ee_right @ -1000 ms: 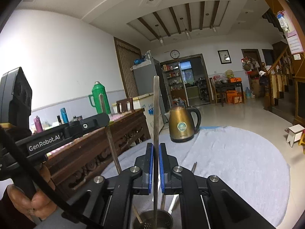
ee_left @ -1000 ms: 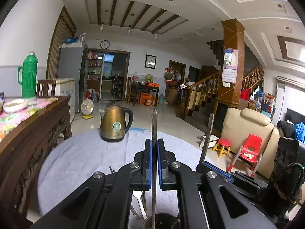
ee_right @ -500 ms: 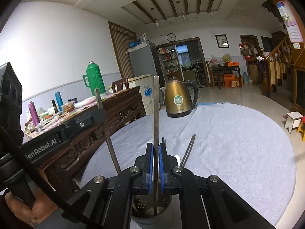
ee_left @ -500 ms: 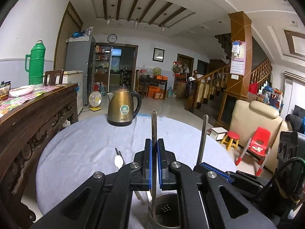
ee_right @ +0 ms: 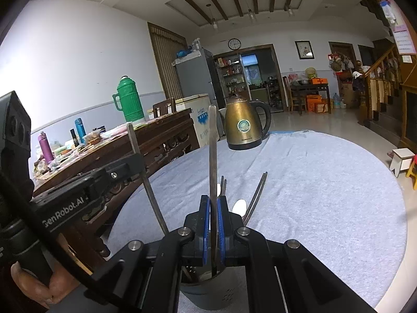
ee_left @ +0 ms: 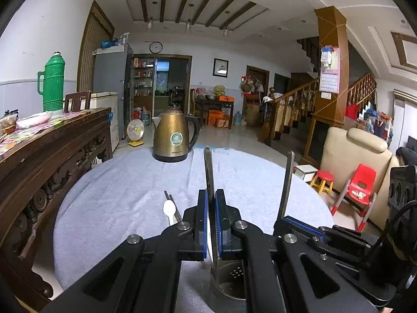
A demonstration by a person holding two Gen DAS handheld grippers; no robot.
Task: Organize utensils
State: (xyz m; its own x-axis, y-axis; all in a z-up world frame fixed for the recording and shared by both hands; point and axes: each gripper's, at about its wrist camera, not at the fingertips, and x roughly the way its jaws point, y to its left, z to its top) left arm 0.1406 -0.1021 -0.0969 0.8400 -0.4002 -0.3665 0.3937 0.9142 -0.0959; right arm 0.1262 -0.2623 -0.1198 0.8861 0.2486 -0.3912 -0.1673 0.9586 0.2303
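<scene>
My left gripper (ee_left: 211,221) is shut on an upright metal utensil handle (ee_left: 208,167) whose lower end dips into a grey perforated holder cup (ee_left: 230,284) just below it. My right gripper (ee_right: 213,224) is shut on another upright metal utensil handle (ee_right: 213,146), its lower end inside the same cup (ee_right: 208,292). Each gripper shows in the other's view, the right one with its handle (ee_left: 286,182) and the left one with its handle (ee_right: 146,172). A white spoon (ee_left: 168,208) and chopsticks (ee_right: 256,195) lie on the grey cloth beyond the cup.
A brass kettle (ee_left: 174,135) stands at the far side of the round cloth-covered table (ee_left: 117,182). A carved wooden sideboard (ee_left: 39,151) with a green thermos (ee_left: 53,83) stands left. A sofa and a red child's chair (ee_left: 361,185) are at the right.
Both grippers have tilted downward and lowered their utensils, so more of the table shows and the cup sits closer under the jaws. Both stay shut.
</scene>
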